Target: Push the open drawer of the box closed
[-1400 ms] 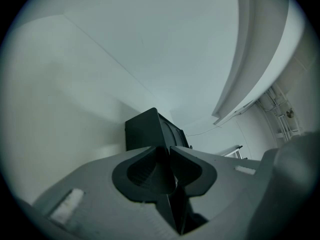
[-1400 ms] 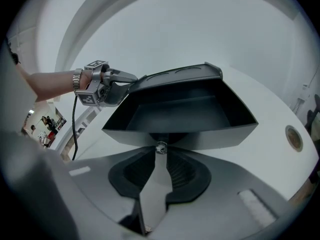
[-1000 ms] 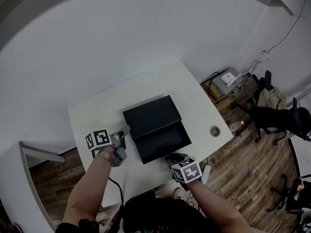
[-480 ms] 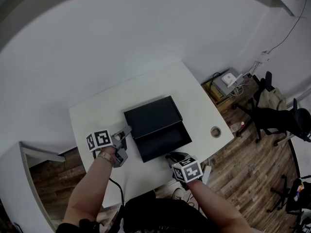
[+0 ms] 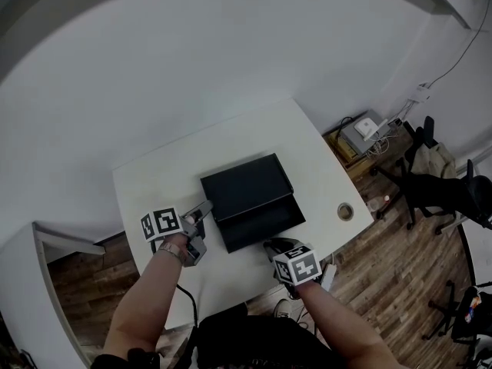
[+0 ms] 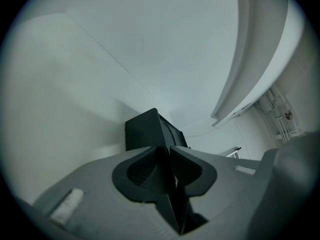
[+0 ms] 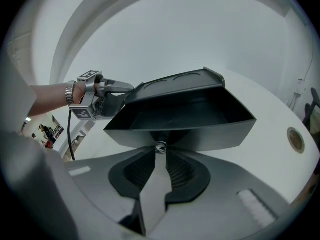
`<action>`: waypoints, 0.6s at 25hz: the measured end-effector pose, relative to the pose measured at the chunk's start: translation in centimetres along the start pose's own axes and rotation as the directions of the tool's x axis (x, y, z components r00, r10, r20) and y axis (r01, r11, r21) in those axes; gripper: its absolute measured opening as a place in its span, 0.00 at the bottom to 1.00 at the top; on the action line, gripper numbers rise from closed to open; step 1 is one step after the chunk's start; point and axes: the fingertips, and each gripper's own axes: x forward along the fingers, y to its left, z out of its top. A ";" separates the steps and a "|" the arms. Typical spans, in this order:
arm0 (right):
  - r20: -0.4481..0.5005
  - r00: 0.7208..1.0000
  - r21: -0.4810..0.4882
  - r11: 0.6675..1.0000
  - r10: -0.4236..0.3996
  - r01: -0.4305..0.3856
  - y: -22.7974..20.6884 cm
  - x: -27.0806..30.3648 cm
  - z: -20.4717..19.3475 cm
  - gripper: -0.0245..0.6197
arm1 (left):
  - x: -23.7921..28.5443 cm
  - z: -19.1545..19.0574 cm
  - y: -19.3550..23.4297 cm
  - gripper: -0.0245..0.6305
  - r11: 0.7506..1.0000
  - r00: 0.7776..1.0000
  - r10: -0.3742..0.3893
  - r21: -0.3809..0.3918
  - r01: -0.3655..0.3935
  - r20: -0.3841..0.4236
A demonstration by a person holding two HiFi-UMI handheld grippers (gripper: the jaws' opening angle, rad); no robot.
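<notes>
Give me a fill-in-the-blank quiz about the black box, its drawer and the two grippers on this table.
The black box sits on a ___ table.
Its drawer stands ___, not closed.
The right gripper meets the drawer's small metal ___ with its tips.
The left gripper is beside the box, on the head view's ___ side.
Missing words: white; open; knob; left.
</notes>
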 end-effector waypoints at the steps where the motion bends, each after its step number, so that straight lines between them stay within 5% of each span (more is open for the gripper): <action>1: 0.001 1.000 0.001 1.000 -0.001 0.001 -0.1 0.1 0.2 0.15 | 0.0 0.0 0.0 0.19 1.000 1.000 0.000 -0.001 0.000 0.001; 15: -0.007 1.000 0.001 1.000 -0.004 0.004 -0.4 1.2 1.9 0.15 | -0.1 0.1 -0.2 0.19 1.000 1.000 -0.006 -0.006 0.007 0.011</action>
